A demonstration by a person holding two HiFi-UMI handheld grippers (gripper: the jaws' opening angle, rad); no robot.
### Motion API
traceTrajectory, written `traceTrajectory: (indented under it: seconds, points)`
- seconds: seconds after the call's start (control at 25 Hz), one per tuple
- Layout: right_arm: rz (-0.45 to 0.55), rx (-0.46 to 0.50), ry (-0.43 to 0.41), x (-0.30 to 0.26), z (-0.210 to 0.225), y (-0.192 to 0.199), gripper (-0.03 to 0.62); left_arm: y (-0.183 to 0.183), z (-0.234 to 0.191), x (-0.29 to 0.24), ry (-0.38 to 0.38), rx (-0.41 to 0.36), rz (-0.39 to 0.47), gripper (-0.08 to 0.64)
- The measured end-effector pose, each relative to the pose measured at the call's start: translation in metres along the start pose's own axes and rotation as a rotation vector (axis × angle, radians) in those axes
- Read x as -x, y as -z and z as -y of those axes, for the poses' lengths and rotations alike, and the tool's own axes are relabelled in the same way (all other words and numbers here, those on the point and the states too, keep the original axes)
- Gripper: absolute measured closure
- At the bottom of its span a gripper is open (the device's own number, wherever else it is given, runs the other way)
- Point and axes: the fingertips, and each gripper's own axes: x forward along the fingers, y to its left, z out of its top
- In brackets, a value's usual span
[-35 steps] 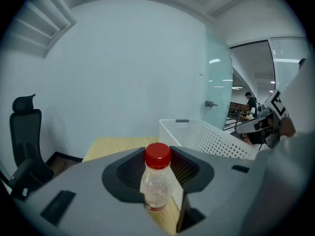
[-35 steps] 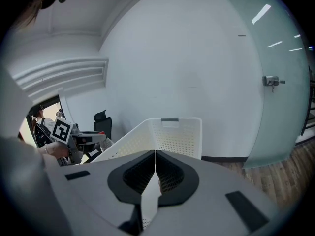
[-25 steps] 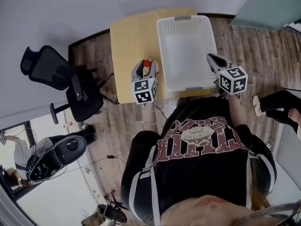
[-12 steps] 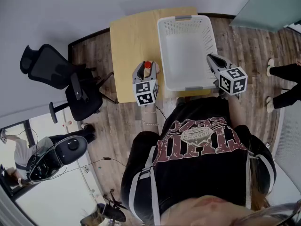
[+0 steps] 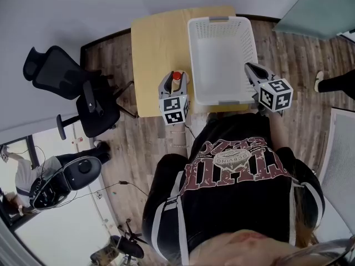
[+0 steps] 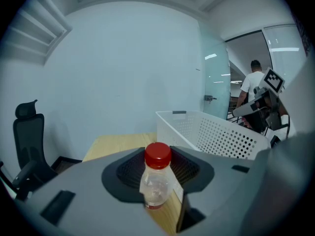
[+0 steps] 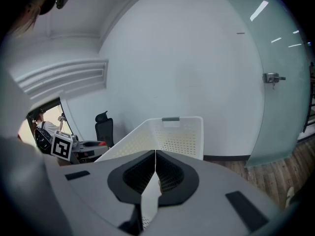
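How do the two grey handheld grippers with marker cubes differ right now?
The left gripper clamps a small clear bottle with a red cap in its jaws; the right gripper has its jaws shut on nothing. The left gripper hangs over the light wooden table, left of the white perforated basket; the right gripper sits at its right side. Both carry marker cubes.

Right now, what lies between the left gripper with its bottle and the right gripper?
The white basket on the yellow table: in the head view it sits between the left gripper, shut on the bottle, and the shut right gripper.
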Motion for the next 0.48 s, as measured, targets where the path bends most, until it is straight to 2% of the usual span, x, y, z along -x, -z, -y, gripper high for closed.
traceTrajectory:
  seconds: [0.48]
  points:
    - [-0.003, 0.006, -0.010, 0.0025, -0.0061, -0.0028, 0.574, -0.0023, 0.0031, 0.0024, 0.010, 0.024, 0.012, 0.359]
